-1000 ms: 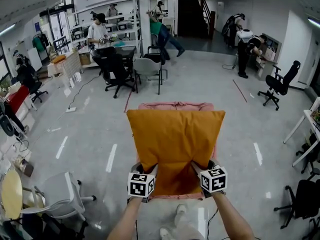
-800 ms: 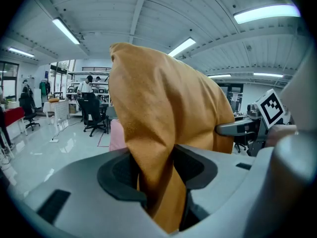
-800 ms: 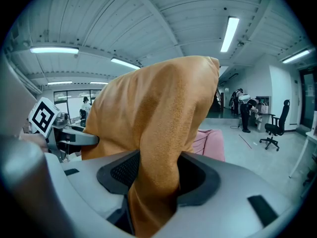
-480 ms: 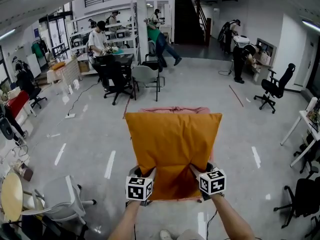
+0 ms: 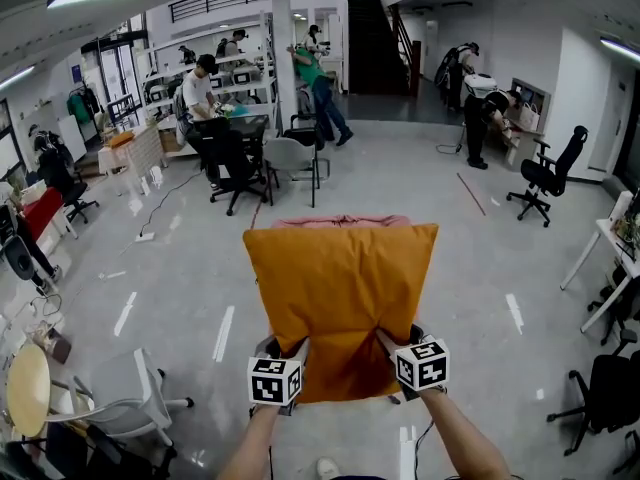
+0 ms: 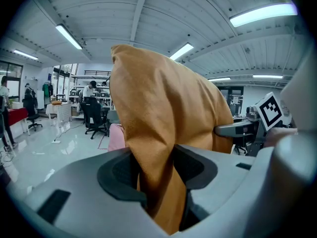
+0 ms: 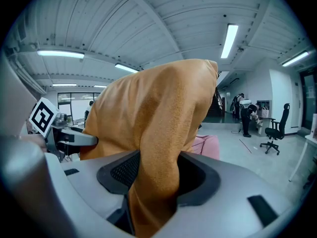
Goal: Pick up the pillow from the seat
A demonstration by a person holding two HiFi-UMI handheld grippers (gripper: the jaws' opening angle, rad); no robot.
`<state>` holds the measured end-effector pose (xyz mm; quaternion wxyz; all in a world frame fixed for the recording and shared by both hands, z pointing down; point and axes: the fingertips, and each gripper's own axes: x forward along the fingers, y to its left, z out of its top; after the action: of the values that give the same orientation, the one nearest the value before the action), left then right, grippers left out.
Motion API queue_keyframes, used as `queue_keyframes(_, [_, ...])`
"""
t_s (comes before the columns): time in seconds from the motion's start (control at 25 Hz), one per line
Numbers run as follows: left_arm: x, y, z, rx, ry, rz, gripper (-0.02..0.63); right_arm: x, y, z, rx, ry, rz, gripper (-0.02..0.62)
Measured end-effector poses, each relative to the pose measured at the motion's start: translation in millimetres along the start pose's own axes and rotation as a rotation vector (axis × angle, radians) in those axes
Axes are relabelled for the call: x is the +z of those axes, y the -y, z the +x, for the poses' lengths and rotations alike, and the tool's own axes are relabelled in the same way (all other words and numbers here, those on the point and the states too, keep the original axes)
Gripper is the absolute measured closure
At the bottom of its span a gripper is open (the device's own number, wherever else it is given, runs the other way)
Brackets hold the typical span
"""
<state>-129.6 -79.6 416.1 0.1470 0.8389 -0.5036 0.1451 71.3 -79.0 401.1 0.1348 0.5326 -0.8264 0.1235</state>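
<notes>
Left tool (image 5: 297,349) and right tool (image 5: 386,342) each clamp the pillow's (image 5: 340,288) six-o'clock edge; it stretches toward twelve o'clock.

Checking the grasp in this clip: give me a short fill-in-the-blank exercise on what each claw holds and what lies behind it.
1. The left claw is shut on the orange ____.
2. In the head view, the right claw pinches the pillow near its lower ____ corner.
3. The seat showing behind the pillow's top edge is ____ in colour.

Missing words: pillow; right; pink.
</notes>
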Motion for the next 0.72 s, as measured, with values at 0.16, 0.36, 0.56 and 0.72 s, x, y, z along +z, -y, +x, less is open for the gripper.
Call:
queue_keyframes(0.16, [4,18,-18,0.004,0.024,0.004,0.402,2,-1,-25,0.002,0.027,-0.001,0.356])
queue_keyframes(0.36, [7,45,-39,0.011,0.048,0.012,0.402,4,1,-58,0.009,0.051,-0.008,0.356])
queue_keyframes(0.56, [10,68,-61,0.019,0.067,0.019,0.402,4,0,-89,0.018,0.066,-0.01,0.356])
queue_keyframes(0.72, [8,87,-79,0.018,0.081,0.023,0.402,0,-1,-112,0.022,0.08,-0.009,0.356])
